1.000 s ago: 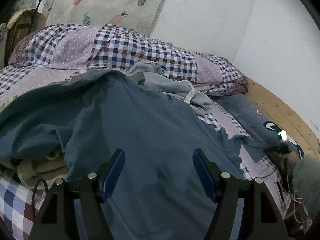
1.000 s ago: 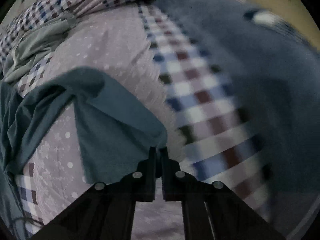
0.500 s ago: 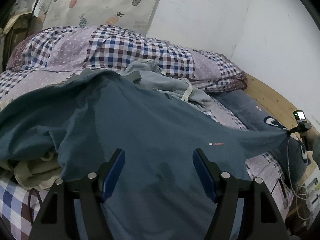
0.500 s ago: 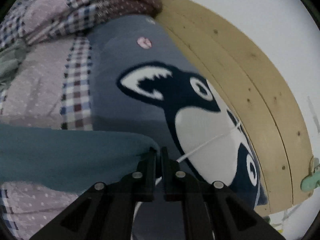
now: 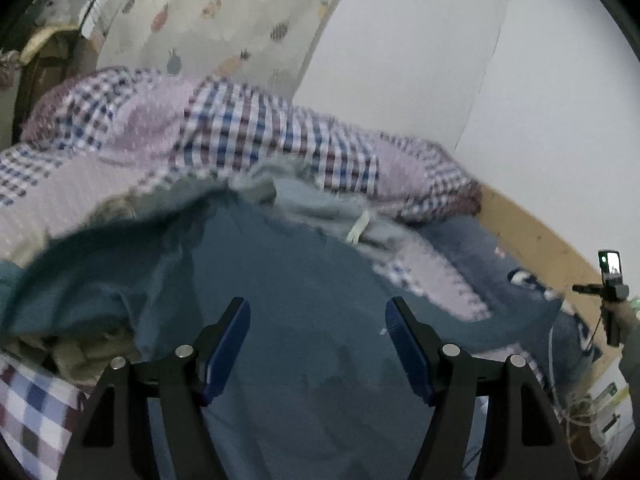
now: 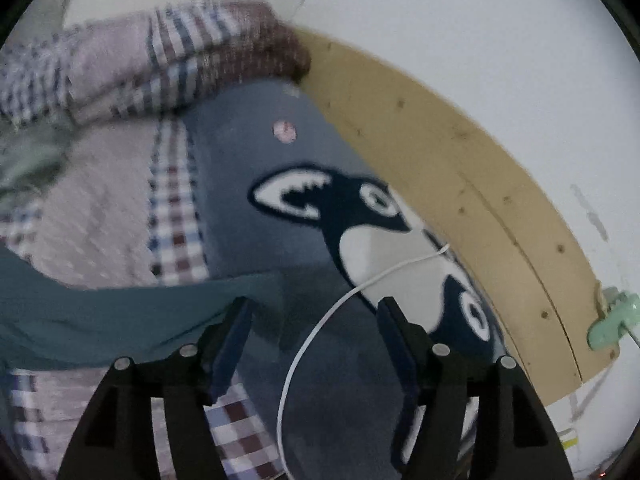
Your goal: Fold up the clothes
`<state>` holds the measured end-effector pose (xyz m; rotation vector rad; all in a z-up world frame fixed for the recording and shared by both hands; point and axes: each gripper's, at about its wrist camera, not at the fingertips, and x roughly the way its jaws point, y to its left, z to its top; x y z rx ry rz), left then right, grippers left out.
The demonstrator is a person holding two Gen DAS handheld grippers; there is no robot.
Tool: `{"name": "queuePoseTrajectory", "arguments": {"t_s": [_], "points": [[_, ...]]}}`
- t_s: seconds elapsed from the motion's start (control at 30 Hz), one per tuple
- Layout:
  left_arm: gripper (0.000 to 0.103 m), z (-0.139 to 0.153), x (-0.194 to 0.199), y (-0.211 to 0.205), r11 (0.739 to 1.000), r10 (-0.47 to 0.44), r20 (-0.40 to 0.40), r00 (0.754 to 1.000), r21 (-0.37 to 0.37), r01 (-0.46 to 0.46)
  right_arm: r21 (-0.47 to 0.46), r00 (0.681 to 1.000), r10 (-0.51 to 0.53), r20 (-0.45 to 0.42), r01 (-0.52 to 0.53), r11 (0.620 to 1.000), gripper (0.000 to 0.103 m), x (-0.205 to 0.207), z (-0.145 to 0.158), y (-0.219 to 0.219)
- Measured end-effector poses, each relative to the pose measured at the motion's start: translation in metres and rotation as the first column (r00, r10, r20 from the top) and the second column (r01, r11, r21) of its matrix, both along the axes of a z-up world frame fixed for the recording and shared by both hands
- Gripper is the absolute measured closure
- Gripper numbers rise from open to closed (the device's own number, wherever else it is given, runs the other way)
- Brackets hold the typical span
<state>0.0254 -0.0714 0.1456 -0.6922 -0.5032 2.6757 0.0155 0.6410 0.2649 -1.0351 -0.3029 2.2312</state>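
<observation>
A large dark teal garment [image 5: 288, 280] lies spread over the bed, its right sleeve stretched toward the bed's right side. My left gripper [image 5: 318, 332] is open and empty, just above the garment's middle. In the right wrist view the sleeve end [image 6: 132, 316] lies flat at the left, its tip by the left finger. My right gripper [image 6: 312, 332] is open and empty above a blue shark cushion [image 6: 360, 232]. The right gripper also shows in the left wrist view [image 5: 612, 300] at the far right.
A checked purple quilt [image 5: 248, 132] is heaped at the back. A grey-green garment [image 5: 320, 208] lies behind the teal one. A wooden bed rail [image 6: 460, 184] runs along the white wall. A white cable [image 6: 320, 328] loops over the cushion. Beige cloth [image 5: 72, 352] bunches at the left.
My right gripper opened and let go of the teal sleeve, which dropped onto the bed. The left gripper tilted up slightly and stayed open.
</observation>
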Motion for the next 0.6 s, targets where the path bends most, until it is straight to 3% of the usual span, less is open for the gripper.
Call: {"name": "queuePoseTrajectory", "arguments": {"t_s": [0.07,0.13,0.27,0.37,0.5,0.6], "points": [[0.017,0.017,0.018,-0.011,1.000,0.008,-0.028,1.000,0.014,-0.008,0.032,1.000,0.012,-0.028,-0.011,0.999,0.027,0.019,0.024,-0.007],[0.017,0.033,0.038,-0.022,0.999,0.014,-0.048,0.999,0.032,-0.012,0.051,0.999,0.028,-0.034,-0.026,0.998,0.024,0.035,0.047,-0.008],[0.017,0.065,0.086,-0.046,0.996,0.024,-0.056,0.998,0.091,-0.019,-0.072,0.997,-0.046,0.056,0.050,0.996,0.023,0.052,0.067,0.032],[0.017,0.097,0.126,-0.062,0.994,0.036,-0.092,0.995,0.106,-0.026,-0.132,0.995,-0.096,-0.013,0.094,0.987,0.023,0.087,0.082,0.035],[0.016,0.145,0.184,-0.079,0.995,0.033,-0.164,0.986,0.102,-0.016,-0.140,0.995,0.027,-0.095,-0.040,0.989,0.023,0.128,0.098,-0.011],[0.016,0.178,0.227,-0.089,0.996,0.033,-0.223,0.974,0.083,-0.015,-0.133,0.976,0.156,-0.151,-0.177,0.975,0.023,0.163,0.113,-0.061]]}}
